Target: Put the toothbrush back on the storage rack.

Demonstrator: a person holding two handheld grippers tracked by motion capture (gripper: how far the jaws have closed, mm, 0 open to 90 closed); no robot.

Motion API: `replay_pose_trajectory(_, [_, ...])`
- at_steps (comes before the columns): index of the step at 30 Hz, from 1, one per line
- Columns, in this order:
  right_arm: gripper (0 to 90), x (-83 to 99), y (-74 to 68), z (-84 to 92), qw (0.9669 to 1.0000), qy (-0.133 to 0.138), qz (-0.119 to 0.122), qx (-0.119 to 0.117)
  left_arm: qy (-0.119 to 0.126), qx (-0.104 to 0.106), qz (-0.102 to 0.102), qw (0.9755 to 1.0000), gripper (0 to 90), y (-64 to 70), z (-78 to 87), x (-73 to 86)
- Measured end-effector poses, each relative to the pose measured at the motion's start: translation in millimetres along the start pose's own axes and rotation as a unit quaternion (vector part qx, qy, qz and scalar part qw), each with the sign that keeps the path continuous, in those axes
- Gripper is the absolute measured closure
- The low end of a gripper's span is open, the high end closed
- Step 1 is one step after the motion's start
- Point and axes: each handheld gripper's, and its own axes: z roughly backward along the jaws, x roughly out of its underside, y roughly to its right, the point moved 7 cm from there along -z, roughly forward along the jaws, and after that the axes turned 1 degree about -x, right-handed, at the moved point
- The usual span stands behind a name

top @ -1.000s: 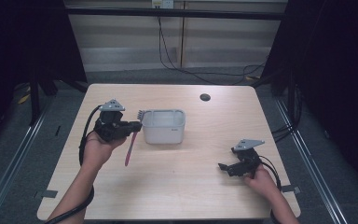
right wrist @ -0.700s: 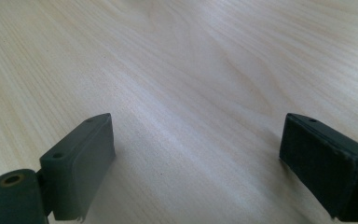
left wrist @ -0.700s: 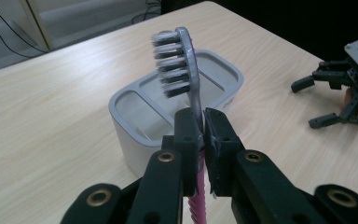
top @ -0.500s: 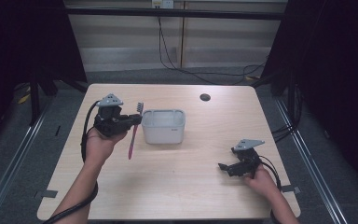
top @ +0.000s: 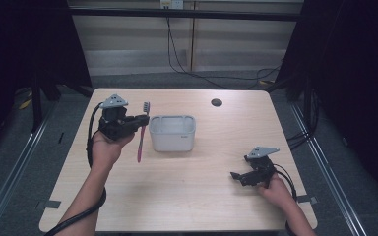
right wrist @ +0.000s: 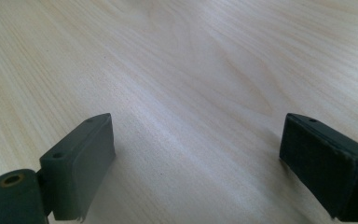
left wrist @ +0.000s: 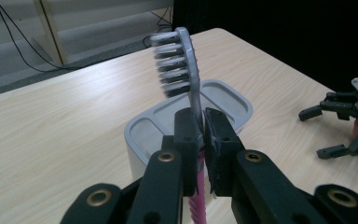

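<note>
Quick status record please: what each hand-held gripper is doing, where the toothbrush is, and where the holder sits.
left hand-held gripper: shut on the toothbrush neck, raised beside the holder
toothbrush: pink handle hanging down, grey bristle head up, off the table
holder: white, open-topped, mid-table, to the right of the brush in the high view; toothbrush not yet in it
right hand-held gripper: open, nothing between the jaws, low over bare table at the near right

light wood table, grey floor, dark curtains at sides.
</note>
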Motion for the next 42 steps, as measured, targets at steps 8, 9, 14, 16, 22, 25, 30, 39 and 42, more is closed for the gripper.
replay_pose_trajectory(8, [9.6, 0.0, 0.0, 0.0, 1.0000, 0.000, 0.000, 0.000, 0.005, -0.005, 0.002, 1.0000, 84.6, -1.2, 0.5, -5.3])
replay_pose_trajectory(9, [9.6, 0.0, -0.1, 0.0, 1.0000, 0.000, 0.000, 0.000, 0.006, -0.007, 0.002, 1.0000, 84.6, -1.7, 0.7, -6.2])
replay_pose_trajectory(14, [9.6, 0.0, 0.0, 0.0, 1.0000, 0.000, 0.000, 0.000, 0.013, -0.010, 0.004, 0.9999, 84.6, -2.4, 1.9, -11.1])
replay_pose_trajectory(16, [9.6, 0.0, 0.0, 0.0, 1.0000, 0.000, 0.000, 0.000, 0.015, -0.013, 0.002, 0.9998, 84.6, -3.0, 2.2, -13.3])
replay_pose_trajectory(22, [9.6, 0.0, 0.0, 0.0, 1.0000, 0.000, 0.000, 0.000, 0.023, -0.019, 0.007, 0.9995, 84.6, -4.5, 2.5, -18.6])
replay_pose_trajectory(25, [9.6, 0.0, 0.0, 0.0, 1.0000, 0.000, 0.000, 0.000, 0.024, -0.022, 0.005, 0.9995, 84.6, -5.1, 2.7, -19.9])
replay_pose_trajectory(30, [9.6, 0.0, 0.0, 0.0, 1.0000, 0.000, 0.000, 0.000, 0.027, -0.023, 0.010, 0.9993, 84.6, -5.5, 2.7, -23.5])
replay_pose_trajectory(39, [9.6, 0.1, -0.1, 0.1, 1.0000, 0.000, -0.001, 0.000, 0.029, -0.023, 0.006, 0.9993, 84.6, -2.8, 0.0, -31.1])
replay_pose_trajectory(42, [9.6, 0.1, -0.1, 0.1, 1.0000, 0.000, 0.000, 0.000, 0.030, -0.021, 0.006, 0.9993, 84.6, -2.3, -0.7, -34.1])
